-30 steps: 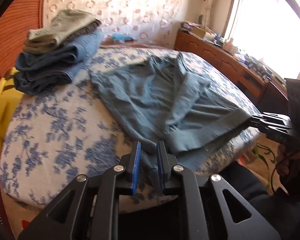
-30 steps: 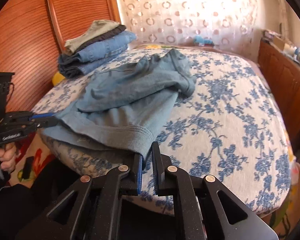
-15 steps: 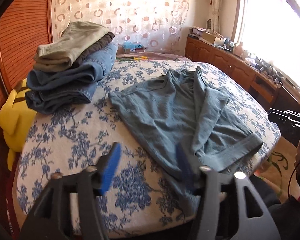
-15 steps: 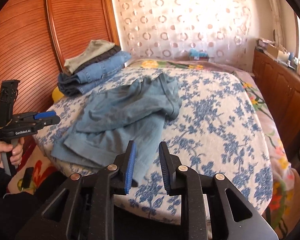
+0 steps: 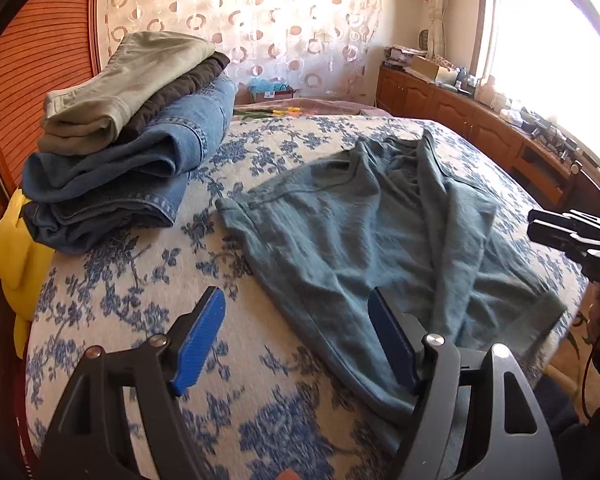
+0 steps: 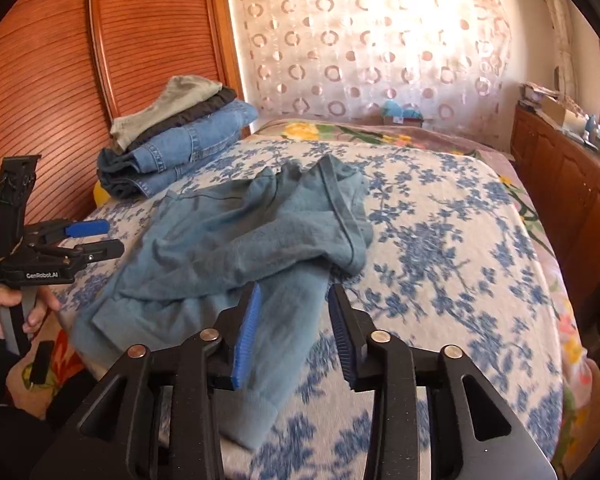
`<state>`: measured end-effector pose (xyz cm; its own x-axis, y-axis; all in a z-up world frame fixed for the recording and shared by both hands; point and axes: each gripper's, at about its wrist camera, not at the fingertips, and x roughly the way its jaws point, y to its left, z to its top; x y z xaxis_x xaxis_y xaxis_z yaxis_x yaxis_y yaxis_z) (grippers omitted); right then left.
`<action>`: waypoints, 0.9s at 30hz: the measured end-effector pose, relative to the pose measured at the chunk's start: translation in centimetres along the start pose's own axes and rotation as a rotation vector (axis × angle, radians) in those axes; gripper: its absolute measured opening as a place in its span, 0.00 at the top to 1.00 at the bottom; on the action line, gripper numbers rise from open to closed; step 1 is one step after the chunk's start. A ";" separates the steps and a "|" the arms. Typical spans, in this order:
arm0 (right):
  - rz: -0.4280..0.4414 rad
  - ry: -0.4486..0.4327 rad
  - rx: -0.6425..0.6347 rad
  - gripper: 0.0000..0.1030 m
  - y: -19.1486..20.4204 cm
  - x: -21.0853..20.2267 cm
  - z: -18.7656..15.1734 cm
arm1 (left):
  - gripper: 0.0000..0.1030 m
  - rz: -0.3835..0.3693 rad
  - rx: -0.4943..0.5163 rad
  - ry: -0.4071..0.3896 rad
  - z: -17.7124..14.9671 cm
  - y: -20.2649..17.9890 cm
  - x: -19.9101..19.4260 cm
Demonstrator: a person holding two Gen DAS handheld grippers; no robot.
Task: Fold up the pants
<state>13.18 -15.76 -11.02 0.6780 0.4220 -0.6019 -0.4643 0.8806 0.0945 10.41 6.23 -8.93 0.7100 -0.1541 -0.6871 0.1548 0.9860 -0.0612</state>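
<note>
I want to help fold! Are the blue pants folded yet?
Not neatly. The pants lie rumpled on the bed, legs overlapping, cuffs at the edge.

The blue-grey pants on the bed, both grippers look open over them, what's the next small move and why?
Probably re-grip the leg cuffs near the bed's front edge and carry them toward the waistband. The blue-grey pants lie loose and rumpled on the floral bedspread; the left gripper and right gripper have just been opening, and neither is pressing on the cloth.
</note>
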 end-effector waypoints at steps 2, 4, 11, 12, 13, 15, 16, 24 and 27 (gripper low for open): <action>0.002 0.005 -0.010 0.63 0.0 1.2 0.4 | 0.28 -0.005 -0.002 0.012 0.4 0.4 0.5; -0.007 0.011 -0.018 0.62 -0.1 2.0 0.8 | 0.28 -0.003 0.000 0.016 0.9 0.7 1.0; -0.038 0.036 -0.035 0.57 -0.9 4.3 1.7 | 0.28 0.005 0.028 0.095 1.9 1.6 3.1; -0.038 0.039 -0.036 0.56 -1.0 4.6 1.7 | 0.28 0.009 0.034 0.107 1.9 1.7 3.4; -0.041 0.045 -0.037 0.56 -1.0 4.9 1.7 | 0.28 0.011 0.037 0.118 1.9 1.7 3.7; -0.041 0.054 -0.036 0.56 -1.1 5.2 1.6 | 0.28 0.019 0.043 0.137 1.9 1.8 4.2; -0.038 0.052 -0.035 0.56 -1.1 5.1 1.6 | 0.28 0.021 0.043 0.146 1.8 1.9 4.5; -0.020 0.055 -0.015 0.54 -1.5 5.3 1.5 | 0.08 0.029 0.032 0.141 1.7 2.3 4.9; -0.018 0.052 -0.005 0.54 -1.6 5.3 1.4 | 0.06 0.030 0.034 0.145 1.7 2.4 4.8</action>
<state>18.36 -14.59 -13.23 0.6556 0.3945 -0.6439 -0.4555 0.8867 0.0795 15.38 7.71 -11.17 0.6083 -0.1118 -0.7858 0.1605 0.9869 -0.0161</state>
